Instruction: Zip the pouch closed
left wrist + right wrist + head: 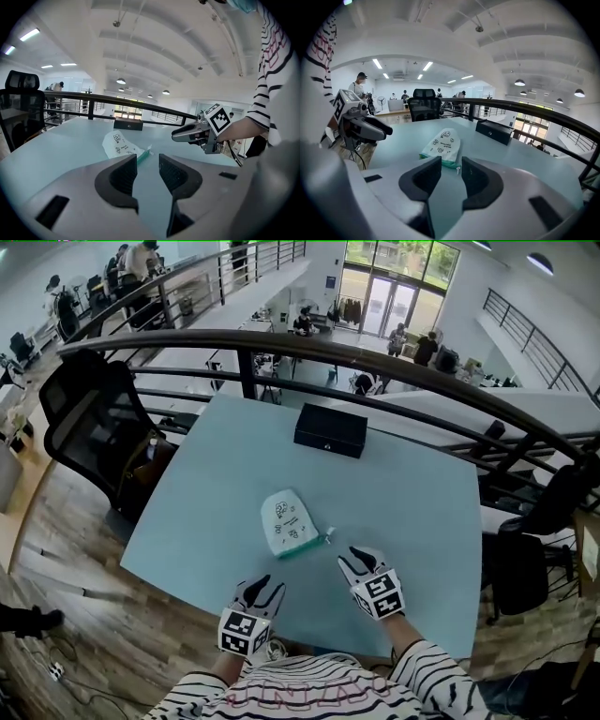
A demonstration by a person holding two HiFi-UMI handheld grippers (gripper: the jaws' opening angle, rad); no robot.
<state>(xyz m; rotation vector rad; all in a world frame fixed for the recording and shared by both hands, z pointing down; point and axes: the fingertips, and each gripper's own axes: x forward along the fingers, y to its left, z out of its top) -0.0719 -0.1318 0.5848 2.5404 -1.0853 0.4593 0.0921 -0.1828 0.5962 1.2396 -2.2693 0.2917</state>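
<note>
**A:** At the near edge of the table [187, 521], just past the person's striped sleeves [427, 673], what are the two tools doing?

**B:** Both hover low over the top, pointing away from the person. The left gripper [263, 584] has its jaws apart, with only bare tabletop showing in the gap. The right gripper [360, 556] is a little farther in. Its jaws are parted too and clamp nothing.

**A:** And the pouch?

**B:** The pouch [285, 520] lies flat around the middle of the table, just beyond both grippers and nearer the right one. It's white with small printed pictures, and a teal band runs along its near end. The zipper pull [327, 538] sticks out at the right corner of that end. It lies on the table just ahead of the right gripper's tips, and nothing touches it.

**A:** Anything past it?

**B:** A black box [330, 429] sits near the far edge, well apart from the pouch. A black office chair [89, 418] stands off the left edge, and a dark curved railing [394, 360] runs behind the far edge.
</note>
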